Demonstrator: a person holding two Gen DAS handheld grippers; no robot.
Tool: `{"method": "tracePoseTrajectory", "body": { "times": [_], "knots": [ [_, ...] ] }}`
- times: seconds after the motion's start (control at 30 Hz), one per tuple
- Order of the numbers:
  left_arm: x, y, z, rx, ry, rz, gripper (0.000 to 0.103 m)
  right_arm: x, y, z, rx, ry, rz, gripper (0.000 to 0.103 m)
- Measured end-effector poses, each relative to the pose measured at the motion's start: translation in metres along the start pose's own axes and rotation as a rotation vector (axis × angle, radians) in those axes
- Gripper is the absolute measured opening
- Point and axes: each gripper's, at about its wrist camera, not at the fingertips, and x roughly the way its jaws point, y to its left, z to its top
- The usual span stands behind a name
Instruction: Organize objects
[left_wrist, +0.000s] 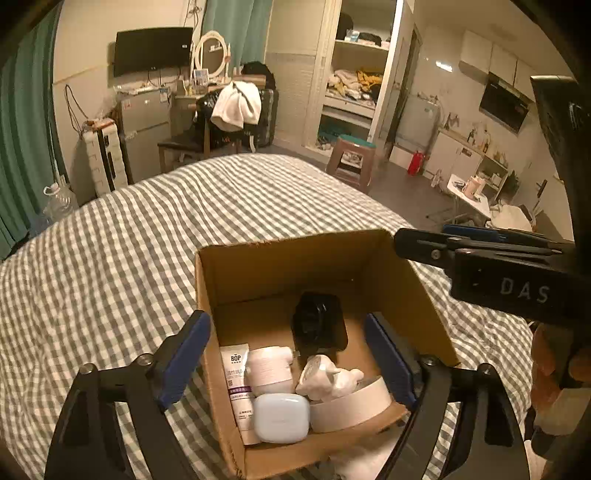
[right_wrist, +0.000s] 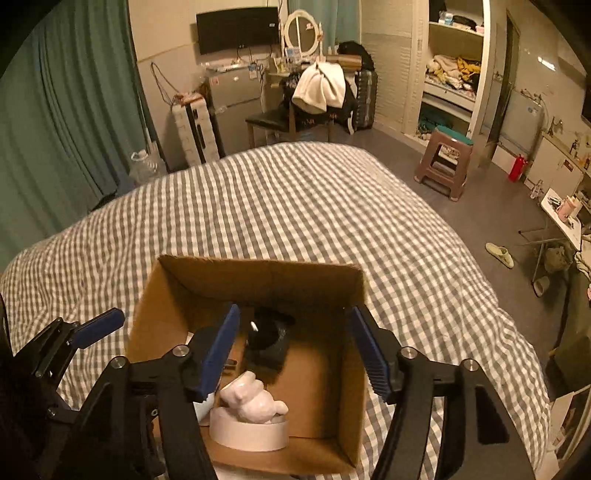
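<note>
1. Open brown cardboard box (left_wrist: 280, 266) on the grey-and-white checked bed (left_wrist: 110, 258), already loaded: white ceramic animal figurine (left_wrist: 328, 376), white round tin (left_wrist: 351, 406), pale blue rounded case (left_wrist: 281, 417), white tube (left_wrist: 236, 384), white jar (left_wrist: 269, 369), black charger-like block (left_wrist: 319, 325).
2. Left tool (left_wrist: 291, 362) and right tool (right_wrist: 295, 354) poised over the box, both spread wide, gripping nothing.
3. Probably a late stage; nothing loose visible on the bed beside the box.
4. Next, likely: tidying the contents inside the box, or withdrawing.
5. Beyond the box: brown plastic stool (right_wrist: 443, 166), black wall television (right_wrist: 238, 29), green curtain (right_wrist: 74, 110).
</note>
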Motion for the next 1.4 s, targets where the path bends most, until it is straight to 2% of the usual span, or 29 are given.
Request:
{"method": "tracePoseTrajectory", "body": {
  "times": [0.1,0.17,0.27,0.37,0.53,0.6,0.7,0.87,1.17,1.3,1.4],
  "knots": [
    [-0.021,0.001,0.0,0.003,-0.027,0.009,0.093,-0.02,0.001,0.001,0.001,-0.015,-0.027,0.067],
    [-0.032,-0.001,0.001,-0.004,-0.043,0.018,0.094,-0.039,0.006,0.003,-0.007,-0.037,-0.09,0.068],
    [-0.055,0.001,0.002,-0.011,-0.064,0.034,0.097,-0.073,0.012,0.005,-0.027,-0.098,-0.119,0.077],
    [-0.08,0.006,0.001,-0.01,-0.075,0.089,0.099,-0.105,0.021,0.005,-0.043,-0.143,-0.12,0.078],
    [-0.125,0.012,0.0,-0.054,-0.098,0.117,0.102,-0.157,0.029,-0.001,-0.044,-0.209,-0.108,0.083],
    [-0.14,0.013,-0.002,-0.054,-0.106,0.122,0.102,-0.18,0.034,-0.009,-0.053,-0.254,-0.135,0.083],
    [-0.164,0.015,-0.008,-0.054,-0.128,0.142,0.103,-0.208,0.043,-0.023,-0.083,-0.299,-0.165,0.092],
    [-0.198,0.016,-0.022,-0.058,-0.147,0.183,0.103,-0.247,0.057,-0.047,-0.112,-0.349,-0.192,0.098],
    [-0.222,0.006,-0.066,-0.061,-0.164,0.231,0.103,-0.285,0.078,-0.087,-0.17,-0.37,-0.151,0.098],
    [-0.219,0.006,-0.094,-0.083,-0.148,0.23,0.103,-0.275,0.077,-0.115,-0.182,-0.331,-0.134,0.098],
    [-0.21,0.002,-0.11,-0.086,-0.134,0.238,0.103,-0.25,0.07,-0.142,-0.186,-0.252,-0.124,0.098]
  ]
}}
